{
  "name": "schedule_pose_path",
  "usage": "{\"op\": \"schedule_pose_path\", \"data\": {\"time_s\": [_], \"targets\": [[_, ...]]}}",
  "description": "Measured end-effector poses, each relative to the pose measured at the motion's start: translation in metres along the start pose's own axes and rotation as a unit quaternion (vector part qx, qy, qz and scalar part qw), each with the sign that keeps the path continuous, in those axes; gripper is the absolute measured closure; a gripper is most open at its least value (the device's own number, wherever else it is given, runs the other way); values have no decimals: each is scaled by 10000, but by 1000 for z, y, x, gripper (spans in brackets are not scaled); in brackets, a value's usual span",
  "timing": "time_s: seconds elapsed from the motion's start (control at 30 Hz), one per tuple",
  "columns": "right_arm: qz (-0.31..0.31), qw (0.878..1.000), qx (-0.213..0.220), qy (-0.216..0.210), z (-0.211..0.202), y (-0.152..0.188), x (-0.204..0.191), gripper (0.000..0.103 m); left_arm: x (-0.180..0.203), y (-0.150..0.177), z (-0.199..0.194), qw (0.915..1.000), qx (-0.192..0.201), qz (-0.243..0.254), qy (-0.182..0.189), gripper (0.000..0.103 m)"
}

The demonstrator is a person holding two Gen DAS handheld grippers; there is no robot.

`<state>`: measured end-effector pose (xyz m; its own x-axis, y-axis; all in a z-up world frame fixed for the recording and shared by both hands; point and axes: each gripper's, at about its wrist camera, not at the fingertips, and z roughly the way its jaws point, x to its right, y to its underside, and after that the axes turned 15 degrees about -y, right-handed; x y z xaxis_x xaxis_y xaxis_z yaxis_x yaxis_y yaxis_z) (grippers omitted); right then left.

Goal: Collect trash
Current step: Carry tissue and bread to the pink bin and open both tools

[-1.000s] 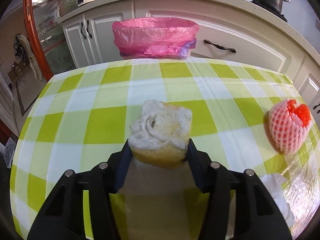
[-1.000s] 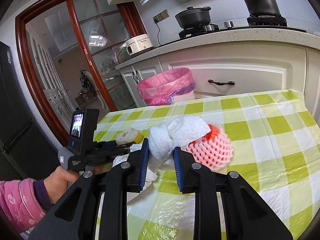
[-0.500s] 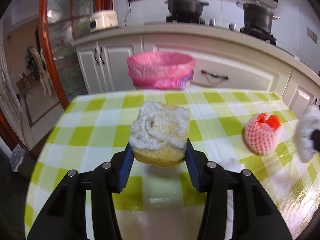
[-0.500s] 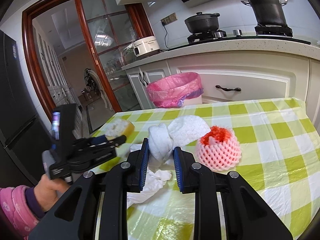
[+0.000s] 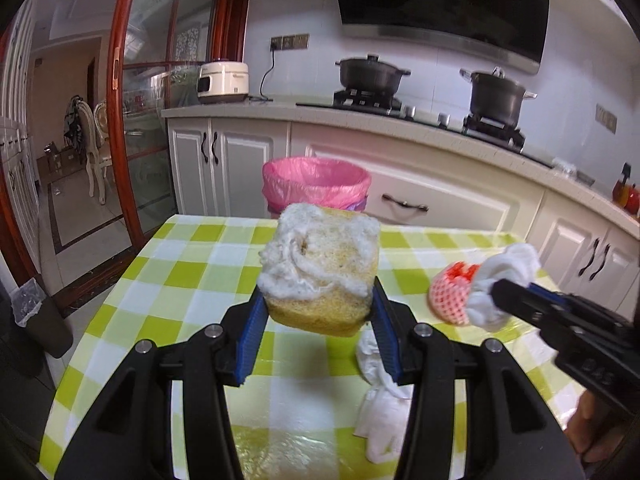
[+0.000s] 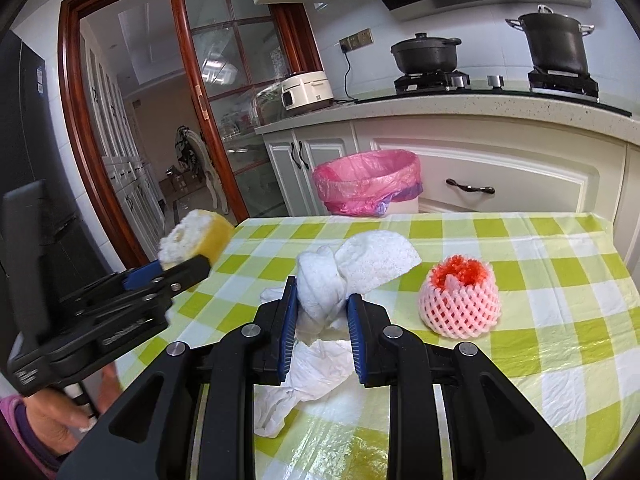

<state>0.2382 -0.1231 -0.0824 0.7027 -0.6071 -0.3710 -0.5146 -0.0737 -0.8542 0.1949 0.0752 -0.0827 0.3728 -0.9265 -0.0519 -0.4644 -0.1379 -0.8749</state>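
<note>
Left wrist view: left claw (image 5: 316,320) clamps the yellow sponge block with white frosting-like top (image 5: 320,270); pink-lined round bin (image 5: 316,178) lies dead ahead beyond the checked desk (image 5: 180,276).

Right wrist view: right claw (image 6: 322,308) grips a crumpled white tissue wad (image 6: 352,268); bin sits ahead, nearer the left claw's load.

We see white panelled kitchen cabinets (image 5: 236,160) under a pale speckled countertop (image 6: 500,108), two dark lidded pots (image 5: 370,74) on a black gas hob (image 6: 492,82), and a red-brown wooden-framed glass door (image 6: 224,92) opening onto a tiled floor (image 5: 76,236).
</note>
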Motion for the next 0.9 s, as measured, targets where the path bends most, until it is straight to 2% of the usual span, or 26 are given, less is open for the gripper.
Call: {"op": "schedule_pose_path", "data": {"time_s": [0.17,0.47,0.9], "targets": [[-13,10000,71,63,-4,-3,-2,79,2,-2,-20,9998,192,-29,52,56],[-22,10000,26,62,5,-6,1,79,8,1,-29,9994,297,33,181,56],[-269,9995,117,67,35,-52,16,79,4,-42,2,9988,410,-120,248,55]]}}
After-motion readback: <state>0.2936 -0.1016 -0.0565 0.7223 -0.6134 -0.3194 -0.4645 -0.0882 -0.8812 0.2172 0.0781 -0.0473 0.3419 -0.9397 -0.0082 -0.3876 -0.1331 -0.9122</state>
